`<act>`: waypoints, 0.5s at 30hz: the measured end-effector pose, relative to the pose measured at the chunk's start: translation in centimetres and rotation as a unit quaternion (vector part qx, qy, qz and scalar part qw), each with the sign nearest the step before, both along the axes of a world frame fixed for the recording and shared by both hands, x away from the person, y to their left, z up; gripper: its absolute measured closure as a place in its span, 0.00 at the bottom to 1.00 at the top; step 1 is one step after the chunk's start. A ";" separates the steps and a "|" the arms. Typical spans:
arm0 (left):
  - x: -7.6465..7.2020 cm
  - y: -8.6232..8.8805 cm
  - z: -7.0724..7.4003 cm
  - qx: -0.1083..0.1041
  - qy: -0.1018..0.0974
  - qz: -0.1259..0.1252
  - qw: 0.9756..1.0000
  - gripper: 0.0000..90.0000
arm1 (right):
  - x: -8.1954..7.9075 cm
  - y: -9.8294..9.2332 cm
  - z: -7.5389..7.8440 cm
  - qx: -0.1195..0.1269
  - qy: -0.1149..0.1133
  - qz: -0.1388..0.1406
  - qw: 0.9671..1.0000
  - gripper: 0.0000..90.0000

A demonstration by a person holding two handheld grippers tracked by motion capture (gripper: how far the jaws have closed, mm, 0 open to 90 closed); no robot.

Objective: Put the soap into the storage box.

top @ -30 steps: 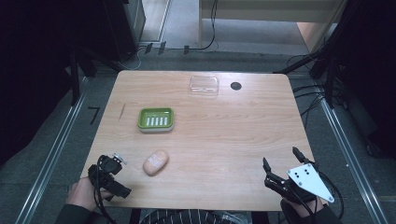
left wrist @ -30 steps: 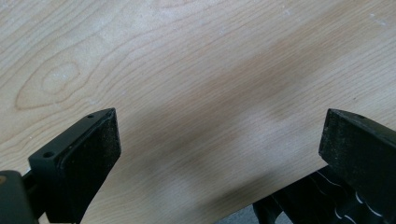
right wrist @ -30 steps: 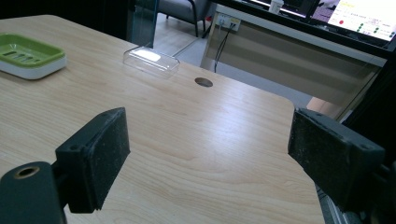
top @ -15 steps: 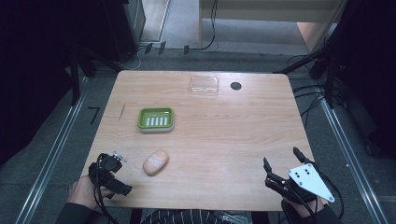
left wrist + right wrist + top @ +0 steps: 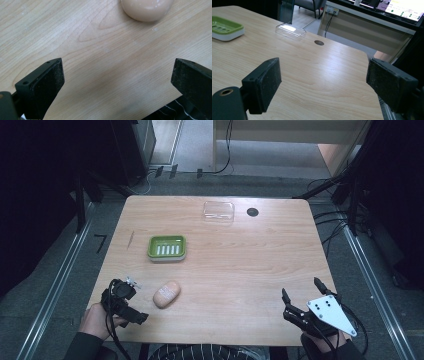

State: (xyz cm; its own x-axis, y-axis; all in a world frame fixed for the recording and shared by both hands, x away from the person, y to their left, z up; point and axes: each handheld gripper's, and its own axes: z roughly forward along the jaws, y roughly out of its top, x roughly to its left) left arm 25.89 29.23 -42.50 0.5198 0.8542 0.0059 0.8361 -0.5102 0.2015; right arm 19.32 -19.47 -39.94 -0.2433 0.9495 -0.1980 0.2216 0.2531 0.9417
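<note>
A peach bar of soap (image 5: pixel 166 294) lies near the table's front left, and its near end shows at the top of the left gripper view (image 5: pixel 147 8). My left gripper (image 5: pixel 136 301) sits just left of it, open, with bare wood between its jaws (image 5: pixel 117 80). A green soap dish (image 5: pixel 167 247) stands behind the soap, also seen far left in the right gripper view (image 5: pixel 224 27). My right gripper (image 5: pixel 301 287) rests at the front right corner, open and empty (image 5: pixel 324 82).
A clear plastic lid (image 5: pixel 218 212) lies at the back of the wooden table (image 5: pixel 240 260), beside a round black hole (image 5: pixel 252 212). Both appear ahead in the right gripper view, lid (image 5: pixel 290 30) and hole (image 5: pixel 319 42). Striped clothing (image 5: pixel 175 111) shows past the front edge.
The left gripper has edged slightly to the right, toward the soap. The right gripper and the objects on the table have stayed put.
</note>
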 end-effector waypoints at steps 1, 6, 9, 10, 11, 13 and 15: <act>0.1 -0.1 0.0 -0.001 0.001 0.002 1.000 0.00 | 0.0 0.0 0.0 0.000 0.000 0.000 1.000 0.15; 0.6 -0.4 0.0 -0.006 0.003 0.000 1.000 0.00 | -0.1 0.1 0.0 0.000 0.001 0.001 1.000 0.15; 0.8 -0.7 0.1 -0.011 -0.001 0.002 1.000 0.00 | 0.1 0.0 0.0 -0.002 0.002 0.001 1.000 0.15; 0.9 -0.7 0.1 -0.011 -0.001 -0.002 1.000 0.00 | 0.0 0.1 0.0 0.001 0.002 0.000 1.000 0.15; 1.0 -0.8 0.2 -0.011 -0.001 -0.004 1.000 0.00 | 0.0 0.1 0.0 0.000 0.001 0.001 1.000 0.15; 1.3 -1.0 0.2 -0.015 -0.002 -0.005 1.000 0.00 | 0.1 0.2 0.0 -0.006 0.002 0.004 1.000 0.15; 1.4 -1.2 0.1 -0.016 -0.002 -0.006 1.000 0.00 | 0.1 0.4 0.0 -0.005 0.003 0.006 1.000 0.15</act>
State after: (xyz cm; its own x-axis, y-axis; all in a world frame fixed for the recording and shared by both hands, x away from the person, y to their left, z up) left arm 27.31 28.00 -42.35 0.5296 0.8481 -0.0184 0.8294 -0.5131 0.2209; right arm 19.45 -19.11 -39.93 -0.2550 0.9446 -0.2064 0.2249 0.2656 0.9375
